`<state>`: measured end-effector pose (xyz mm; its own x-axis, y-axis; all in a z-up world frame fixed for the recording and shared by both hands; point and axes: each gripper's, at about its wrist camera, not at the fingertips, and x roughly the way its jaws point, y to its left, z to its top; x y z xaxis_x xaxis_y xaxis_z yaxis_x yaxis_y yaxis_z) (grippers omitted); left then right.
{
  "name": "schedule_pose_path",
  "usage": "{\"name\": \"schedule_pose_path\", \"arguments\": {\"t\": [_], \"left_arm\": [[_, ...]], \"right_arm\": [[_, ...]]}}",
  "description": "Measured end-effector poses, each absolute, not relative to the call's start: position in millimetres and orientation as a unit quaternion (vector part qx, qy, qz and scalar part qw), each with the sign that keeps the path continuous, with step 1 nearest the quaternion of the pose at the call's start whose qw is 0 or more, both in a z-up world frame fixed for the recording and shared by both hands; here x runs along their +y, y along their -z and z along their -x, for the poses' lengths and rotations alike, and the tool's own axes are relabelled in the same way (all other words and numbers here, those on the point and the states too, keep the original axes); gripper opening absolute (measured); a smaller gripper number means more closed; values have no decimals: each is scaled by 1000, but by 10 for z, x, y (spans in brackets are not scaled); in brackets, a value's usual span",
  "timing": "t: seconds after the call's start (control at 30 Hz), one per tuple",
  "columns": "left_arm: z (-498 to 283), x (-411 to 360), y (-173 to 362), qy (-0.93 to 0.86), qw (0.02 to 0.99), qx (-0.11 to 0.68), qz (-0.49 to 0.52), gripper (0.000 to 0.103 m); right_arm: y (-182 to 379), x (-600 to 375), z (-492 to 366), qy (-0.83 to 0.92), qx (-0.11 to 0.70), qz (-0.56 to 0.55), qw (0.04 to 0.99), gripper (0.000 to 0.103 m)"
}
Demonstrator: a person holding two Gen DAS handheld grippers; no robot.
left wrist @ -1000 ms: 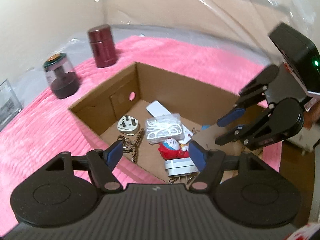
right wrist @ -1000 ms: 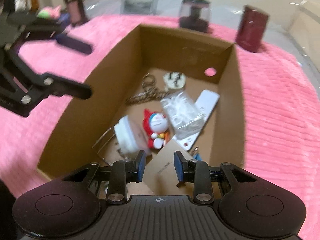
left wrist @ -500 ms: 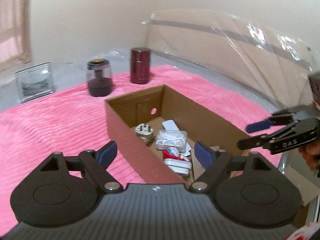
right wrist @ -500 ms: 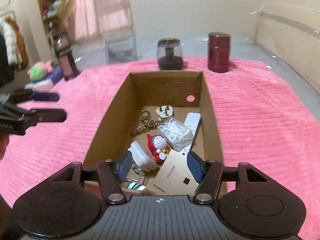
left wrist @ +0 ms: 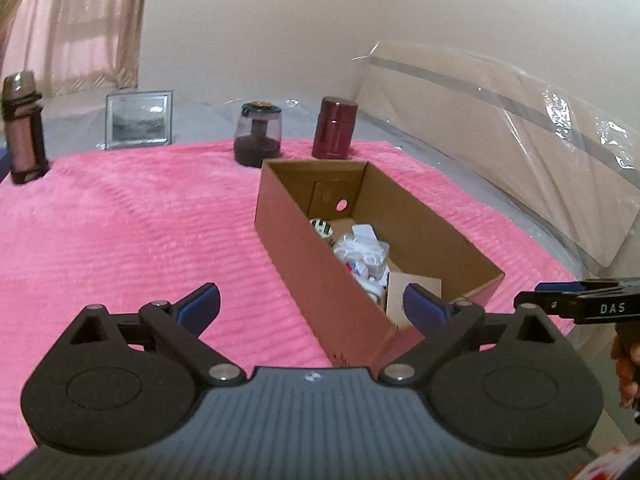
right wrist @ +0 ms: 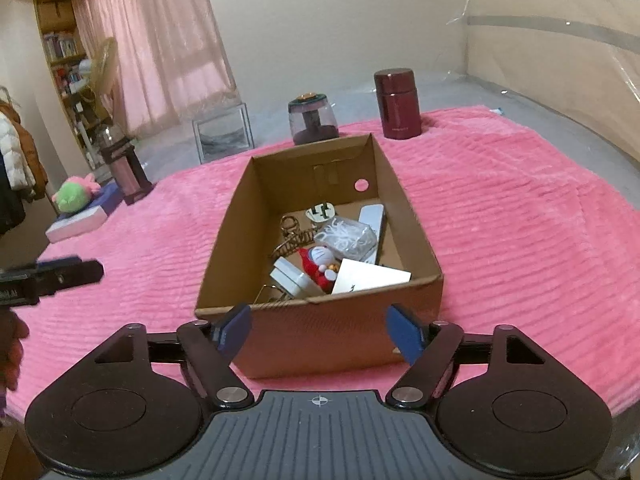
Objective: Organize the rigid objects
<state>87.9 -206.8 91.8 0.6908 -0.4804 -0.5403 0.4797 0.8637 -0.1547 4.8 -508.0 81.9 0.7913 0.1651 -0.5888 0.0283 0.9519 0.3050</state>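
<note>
An open cardboard box point(right wrist: 320, 332) point(left wrist: 320, 280) rests on a pink blanket point(right wrist: 500, 220). Inside lie a white plug point(right wrist: 320, 212), a metal keychain point(right wrist: 290, 236), a clear case of white picks point(right wrist: 346, 238), a white remote point(right wrist: 372, 216), a small red and blue figurine point(right wrist: 318, 264), a white charger point(right wrist: 294, 278) and a white card point(right wrist: 372, 276). My left gripper point(left wrist: 311, 308) hovers at the box's near left corner, its jaws opening with nothing held. My right gripper point(right wrist: 320, 330) hangs before the box's near wall, its jaws also opening and empty.
Behind the box stand a dark red flask point(right wrist: 398, 104), a dark glass jar point(right wrist: 312, 120), a picture frame point(right wrist: 222, 132) and a brown bottle point(right wrist: 124, 168). A green plush toy point(right wrist: 76, 196) lies on a book at the left. A plastic-wrapped headboard point(left wrist: 500, 140) lines the right.
Both grippers have drawn back from above the box to its near side, and both have opened wider. The views have rolled level, so the box now looks farther away.
</note>
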Motion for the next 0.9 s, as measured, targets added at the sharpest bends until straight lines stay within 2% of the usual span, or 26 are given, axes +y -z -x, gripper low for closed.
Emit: {"name": "schedule_pose_path", "arguments": {"t": [0.37, 0.9], "left_arm": [[-441, -2056, -799, 219, 926, 307, 3, 101], [-47, -1880, -563, 183, 918, 351, 18, 101]], "right_arm": [[-732, -4970, 306, -3, 316, -193, 929, 81], [-568, -4532, 602, 4, 337, -121, 934, 88]]}}
